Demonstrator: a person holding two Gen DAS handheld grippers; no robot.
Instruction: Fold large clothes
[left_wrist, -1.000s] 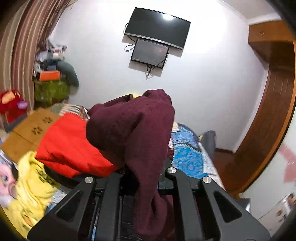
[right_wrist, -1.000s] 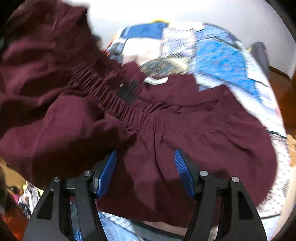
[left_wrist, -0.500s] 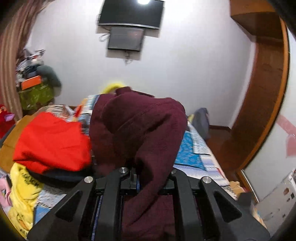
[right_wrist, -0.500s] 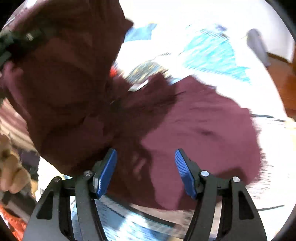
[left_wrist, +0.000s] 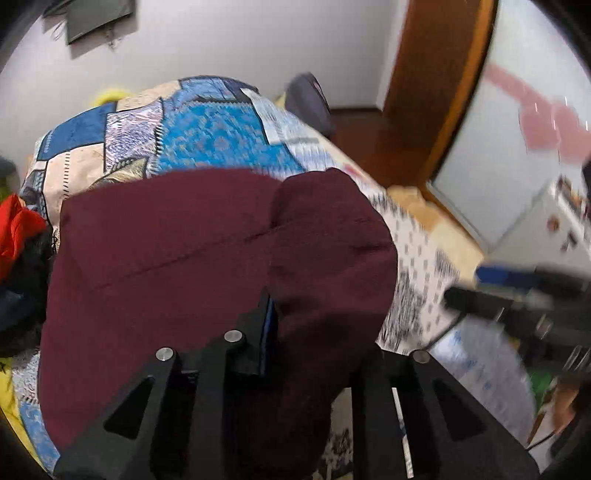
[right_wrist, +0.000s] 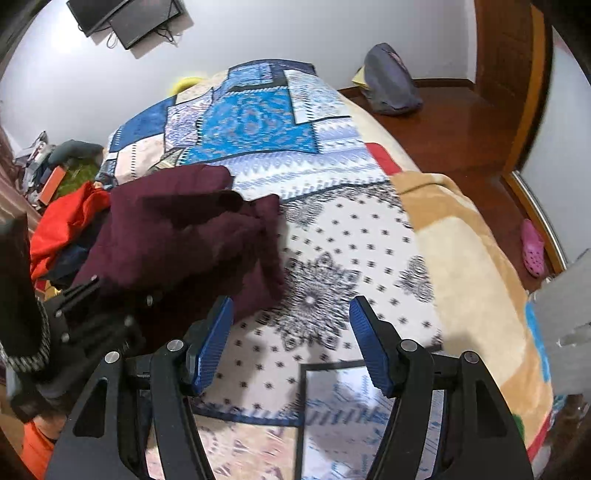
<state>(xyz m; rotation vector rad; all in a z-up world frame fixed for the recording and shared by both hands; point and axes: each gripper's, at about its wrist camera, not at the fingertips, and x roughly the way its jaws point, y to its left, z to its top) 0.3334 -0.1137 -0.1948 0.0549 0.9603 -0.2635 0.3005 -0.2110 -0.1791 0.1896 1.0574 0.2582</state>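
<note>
- The left hand-held gripper (left_wrist: 295, 332) pinches a fold of the maroon garment (left_wrist: 177, 258); cloth drapes over its right finger and hides it, while the blue pad of the left finger shows pressed against the fabric.
- In the left wrist view the maroon garment spreads wide over the bed (left_wrist: 207, 136), with a seam line running across it and a rounded bunch on its right side.
- The right hand-held gripper (right_wrist: 291, 343) is spread wide, its blue pads (right_wrist: 214, 343) well apart, with nothing between them; it hangs over the dotted white part of the patchwork bedspread (right_wrist: 354, 236).
- In the right wrist view the maroon garment (right_wrist: 184, 236) lies bunched on the left part of the bed, to the left of the right hand-held gripper, with the left hand-held gripper (right_wrist: 96, 317) at its near edge.
- A red garment (right_wrist: 70, 218) lies beside the maroon one on its left, touching it.
- A grey bag (right_wrist: 388, 81) sits on the wooden floor (right_wrist: 461, 122) past the bed's far corner, and a pink shoe (right_wrist: 532, 247) lies on the floor at the right.
- Two dark screens (right_wrist: 129, 18) hang on the white wall.
</note>
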